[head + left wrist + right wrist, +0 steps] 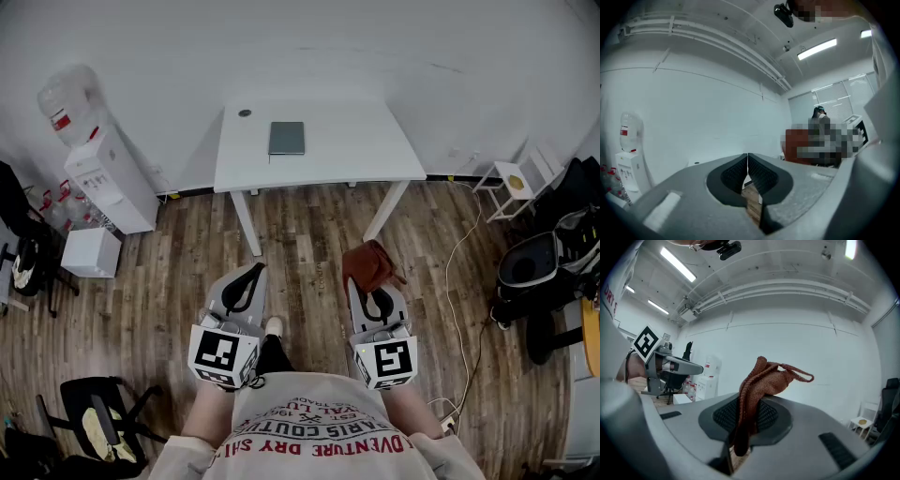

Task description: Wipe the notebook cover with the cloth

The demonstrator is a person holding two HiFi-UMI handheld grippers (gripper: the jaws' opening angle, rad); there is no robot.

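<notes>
At far left a water dispenser (98, 159) stands against the wall, with a white box (91, 251) on the floor just in front of it and a black chair (103, 412) nearer the person.

The left gripper (255, 272) is held low over the wood floor (309, 225), in front of the person's body and well short of the desk (375, 150). In the left gripper view its fingers (734, 174) are closed, tips touching, with nothing between them; only floor shows through the gap below.

The white desk stands against the wall, ahead of both grippers. The notebook (287, 138), grey and closed, lies flat on it left of centre, near the back edge. A small dark round spot (245, 113) sits on the desk top near its back left corner.

The right gripper (373, 292) is level with the left one and also over the floor. Its fingers (768, 415) are clamped on the cloth (368, 262), a rust-brown knitted piece. In the right gripper view the cloth (764, 385) bunches up above the fingertips, and a thin loop sticks out to the right. The cloth is well apart from the notebook.

Further right a cable (459, 272) trails across the floor, a small white side table (514, 183) stands by the wall, and a dark chair (539, 272) sits at the edge.
</notes>
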